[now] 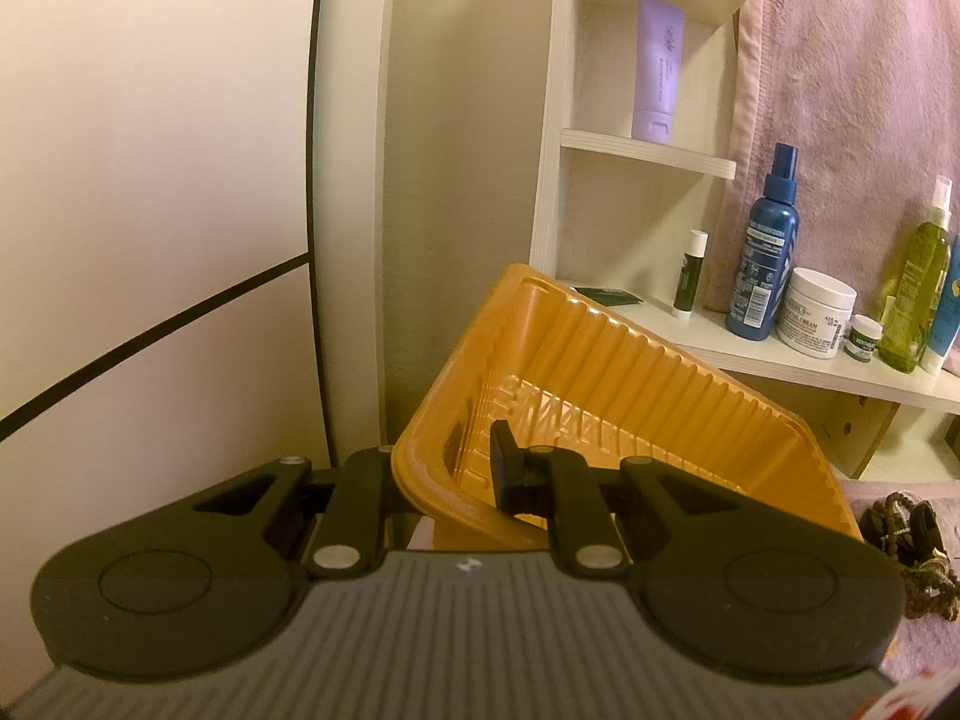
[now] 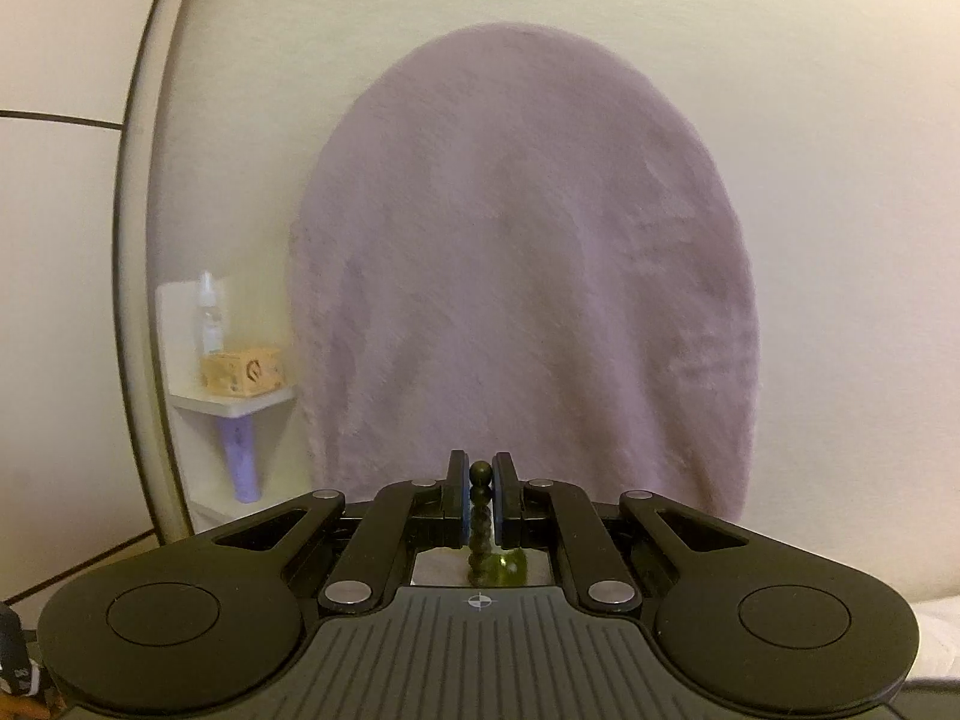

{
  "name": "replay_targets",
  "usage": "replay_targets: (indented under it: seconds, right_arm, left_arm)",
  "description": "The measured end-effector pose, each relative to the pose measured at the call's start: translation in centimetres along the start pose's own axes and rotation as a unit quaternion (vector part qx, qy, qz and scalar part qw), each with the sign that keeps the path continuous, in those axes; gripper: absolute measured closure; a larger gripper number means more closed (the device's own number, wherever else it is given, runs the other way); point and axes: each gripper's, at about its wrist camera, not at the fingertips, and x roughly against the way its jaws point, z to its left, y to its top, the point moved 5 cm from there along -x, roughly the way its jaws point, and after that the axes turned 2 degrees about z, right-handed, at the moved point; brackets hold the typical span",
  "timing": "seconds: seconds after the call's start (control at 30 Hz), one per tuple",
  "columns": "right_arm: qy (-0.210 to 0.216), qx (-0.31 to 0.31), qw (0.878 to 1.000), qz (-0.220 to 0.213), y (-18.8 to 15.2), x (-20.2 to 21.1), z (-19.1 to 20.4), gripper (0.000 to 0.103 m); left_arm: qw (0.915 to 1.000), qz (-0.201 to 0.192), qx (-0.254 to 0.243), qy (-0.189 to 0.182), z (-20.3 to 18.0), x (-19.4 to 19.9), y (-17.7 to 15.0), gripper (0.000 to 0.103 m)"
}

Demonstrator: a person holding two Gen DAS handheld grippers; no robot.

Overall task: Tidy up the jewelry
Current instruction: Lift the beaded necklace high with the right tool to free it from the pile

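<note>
Jewelry: bead strand [image 2: 480,516] clamped in right gripper [image 2: 480,480] jaws, hanging below, lilac towel [image 2: 528,276] behind | left gripper [image 1: 447,468] jaws shut on tilted orange tray [image 1: 600,372] rim; bead pile [image 1: 912,546] beside tray, lower right.

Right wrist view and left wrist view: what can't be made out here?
- Right wrist view: the bead strand runs down behind the right gripper; its lower length and the green piece are hidden.
- Left wrist view: the jewelry pile is cut off by the gripper body and the right edge.
- Left wrist view: one finger of the left gripper hides behind the orange tray wall.
</note>
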Motion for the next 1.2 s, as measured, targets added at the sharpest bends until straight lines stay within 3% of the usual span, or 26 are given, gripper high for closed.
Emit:
replay_targets:
  seconds: [0.23,0.8,1.2]
  right_arm:
    - [0.027,0.007,1.000,-0.014,2.9,0.0,1.0,0.096]
    - [0.024,0.030,0.998,-0.042,6.9,-0.8,1.9,0.096]
    - [0.092,0.044,0.994,-0.036,9.8,-3.2,5.7,0.096]
  left_arm:
    - [1.0000,-0.001,0.003,0.000,-0.1,0.1,0.0,0.089]
    - [1.0000,-0.005,0.003,-0.003,-0.2,0.1,-0.1,0.089]
    - [1.0000,0.000,0.003,-0.003,-0.1,0.1,0.1,0.089]
